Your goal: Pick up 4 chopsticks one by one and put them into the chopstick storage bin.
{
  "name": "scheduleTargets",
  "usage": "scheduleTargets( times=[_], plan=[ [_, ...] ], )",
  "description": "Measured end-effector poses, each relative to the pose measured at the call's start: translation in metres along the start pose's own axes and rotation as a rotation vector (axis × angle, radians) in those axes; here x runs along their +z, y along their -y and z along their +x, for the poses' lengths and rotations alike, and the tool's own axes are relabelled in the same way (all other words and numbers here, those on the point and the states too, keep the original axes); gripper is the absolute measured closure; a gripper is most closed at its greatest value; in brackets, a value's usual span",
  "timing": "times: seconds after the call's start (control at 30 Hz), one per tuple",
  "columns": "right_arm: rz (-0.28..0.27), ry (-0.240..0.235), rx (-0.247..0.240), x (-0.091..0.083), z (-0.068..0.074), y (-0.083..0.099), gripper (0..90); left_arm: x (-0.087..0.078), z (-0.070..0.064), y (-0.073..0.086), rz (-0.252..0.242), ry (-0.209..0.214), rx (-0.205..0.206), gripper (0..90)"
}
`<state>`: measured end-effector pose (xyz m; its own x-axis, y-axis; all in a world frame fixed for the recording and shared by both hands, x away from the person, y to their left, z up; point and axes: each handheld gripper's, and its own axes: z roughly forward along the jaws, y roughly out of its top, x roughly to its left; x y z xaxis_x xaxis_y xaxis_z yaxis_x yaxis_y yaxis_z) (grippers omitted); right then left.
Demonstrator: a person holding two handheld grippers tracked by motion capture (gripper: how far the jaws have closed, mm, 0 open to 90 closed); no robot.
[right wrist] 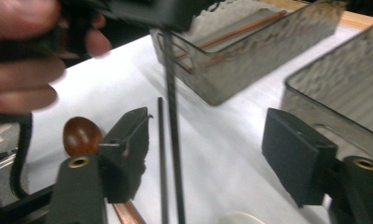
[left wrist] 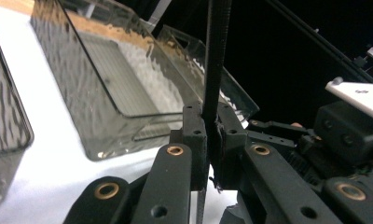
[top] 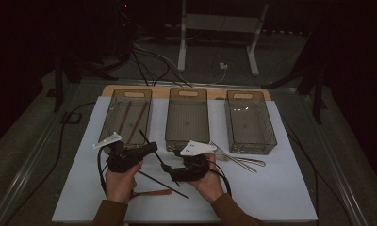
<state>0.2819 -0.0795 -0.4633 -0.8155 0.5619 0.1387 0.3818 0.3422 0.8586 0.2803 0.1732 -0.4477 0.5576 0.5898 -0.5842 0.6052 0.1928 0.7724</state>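
Clamping a black chopstick (left wrist: 216, 70), left gripper (left wrist: 211, 140) has its jaws together on the stick, which runs up out of frame in the left gripper view. Right gripper (right wrist: 212, 158) has jaws wide apart, nothing between the pads; in its view the held stick hangs down from the left gripper and a second black chopstick (right wrist: 162, 158) lies on the white mat (right wrist: 222, 154) just beside it. High view: left gripper (top: 130, 155) in the left hand (top: 119, 183), right gripper (top: 189, 167) in the right hand (top: 210, 183), both near the front of the mat, short of three clear bins. Left bin (top: 112, 115) holds two brown chopsticks (top: 137, 120); middle bin (top: 170, 120) and right bin (top: 266, 127) look bare inside. Brown spoon (top: 151, 192) lies by the left hand, its bowl showing behind the right gripper's left jaw. Metal utensils (top: 238, 161) lie right of the right gripper, too dim to tell what kind. Room beyond the table is dark, and the upper left of the right gripper view is motion-blurred
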Motion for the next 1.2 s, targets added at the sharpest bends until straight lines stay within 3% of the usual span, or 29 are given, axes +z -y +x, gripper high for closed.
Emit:
scheduleTargets(
  times=[0.43, 0.6, 0.87, 1.2],
  plan=[
    [0.023, 0.067, 0.037, -0.015, -0.022, 0.009, 16.1, -0.017, -0.001, -0.033, -0.017, -0.104, 0.084, 86.8],
    [0.032, 0.08, 0.041, -0.021, -0.028, 0.014, 14.7, -0.022, 0.001, -0.042, -0.009, -0.172, 0.12, 86.7],
    [0.033, 0.115, 0.061, -0.038, -0.041, 0.024, 14.6, -0.029, 0.014, -0.062, 0.005, -0.257, 0.122, 86.7],
    [0.046, 0.158, 0.073, -0.058, -0.053, 0.039, 14.0, -0.026, 0.033, -0.082, 0.025, -0.354, 0.126, 86.7]
  ],
)
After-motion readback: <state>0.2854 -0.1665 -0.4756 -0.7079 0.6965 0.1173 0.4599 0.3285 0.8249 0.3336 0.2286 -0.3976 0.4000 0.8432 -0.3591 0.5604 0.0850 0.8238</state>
